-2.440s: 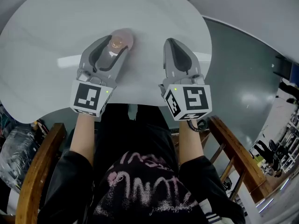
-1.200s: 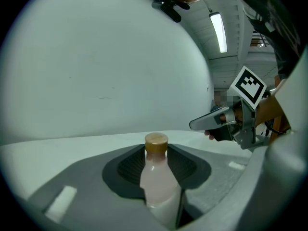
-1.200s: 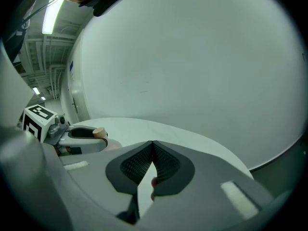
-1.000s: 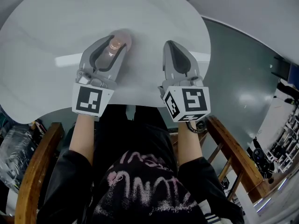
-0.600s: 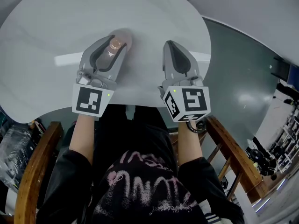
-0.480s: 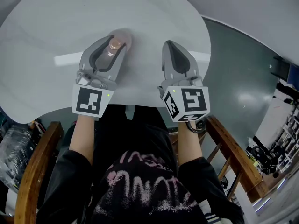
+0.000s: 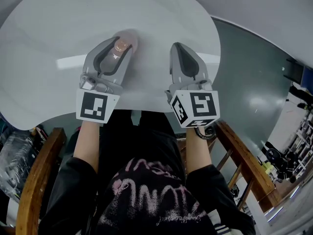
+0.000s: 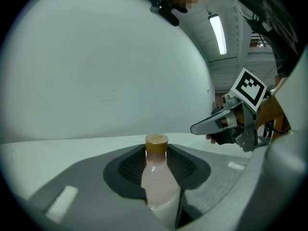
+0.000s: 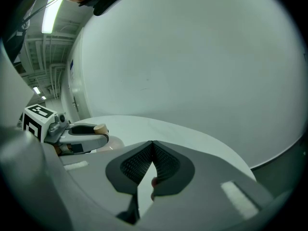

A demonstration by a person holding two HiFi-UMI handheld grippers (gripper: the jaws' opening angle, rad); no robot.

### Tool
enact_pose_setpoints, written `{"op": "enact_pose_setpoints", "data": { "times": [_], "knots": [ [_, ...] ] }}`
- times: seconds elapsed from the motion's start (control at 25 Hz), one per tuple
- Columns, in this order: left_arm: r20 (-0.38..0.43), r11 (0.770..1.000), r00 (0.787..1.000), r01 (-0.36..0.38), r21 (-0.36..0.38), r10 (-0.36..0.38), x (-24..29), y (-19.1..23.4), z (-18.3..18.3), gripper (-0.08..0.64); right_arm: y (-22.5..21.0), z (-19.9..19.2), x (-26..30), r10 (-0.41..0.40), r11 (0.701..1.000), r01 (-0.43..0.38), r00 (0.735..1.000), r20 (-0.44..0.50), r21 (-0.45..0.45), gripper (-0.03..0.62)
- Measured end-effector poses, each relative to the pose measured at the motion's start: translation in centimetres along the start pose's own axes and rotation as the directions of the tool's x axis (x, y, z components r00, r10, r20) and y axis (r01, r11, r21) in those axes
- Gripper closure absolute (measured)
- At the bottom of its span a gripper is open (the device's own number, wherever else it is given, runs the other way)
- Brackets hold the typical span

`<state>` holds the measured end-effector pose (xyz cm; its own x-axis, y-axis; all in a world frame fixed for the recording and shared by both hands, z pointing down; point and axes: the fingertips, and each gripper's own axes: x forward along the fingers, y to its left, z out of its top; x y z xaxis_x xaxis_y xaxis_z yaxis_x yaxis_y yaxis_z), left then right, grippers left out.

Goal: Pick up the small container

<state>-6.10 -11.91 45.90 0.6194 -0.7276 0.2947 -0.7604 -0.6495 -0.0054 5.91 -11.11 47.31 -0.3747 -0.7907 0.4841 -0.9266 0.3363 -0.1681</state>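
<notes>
The small container is a little bottle (image 7: pixel 121 45) of pale pink liquid with a tan cap. It stands upright between the jaws of my left gripper (image 7: pixel 123 41), which is shut on it over the white table (image 7: pixel 54 28). In the left gripper view the bottle (image 8: pixel 156 177) fills the gap between the dark ribbed pads (image 8: pixel 127 165), and its base is hidden. My right gripper (image 7: pixel 177 46) hovers beside it to the right, shut with nothing in it. In the right gripper view its pads (image 9: pixel 166 163) meet at the tip (image 9: pixel 152 143).
The white table has a curved near edge just in front of the person's lap. Wooden chair arms (image 7: pixel 36 180) (image 7: pixel 244 155) flank the person. Dark grey-green floor (image 7: pixel 254 82) lies to the right of the table.
The left gripper with the bottle has shifted very slightly forward. The right gripper has barely moved.
</notes>
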Motion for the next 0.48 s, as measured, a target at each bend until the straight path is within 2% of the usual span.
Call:
{"op": "enact_pose_setpoints", "data": {
  "times": [0.48],
  "knots": [
    [0.014,1.000,1.000,-0.002,-0.016,0.002,0.33,0.04,0.20,0.423,-0.34,-0.25,-0.04,-0.004,1.000,0.004,1.000,-0.005,0.000,0.583]
  ]
}}
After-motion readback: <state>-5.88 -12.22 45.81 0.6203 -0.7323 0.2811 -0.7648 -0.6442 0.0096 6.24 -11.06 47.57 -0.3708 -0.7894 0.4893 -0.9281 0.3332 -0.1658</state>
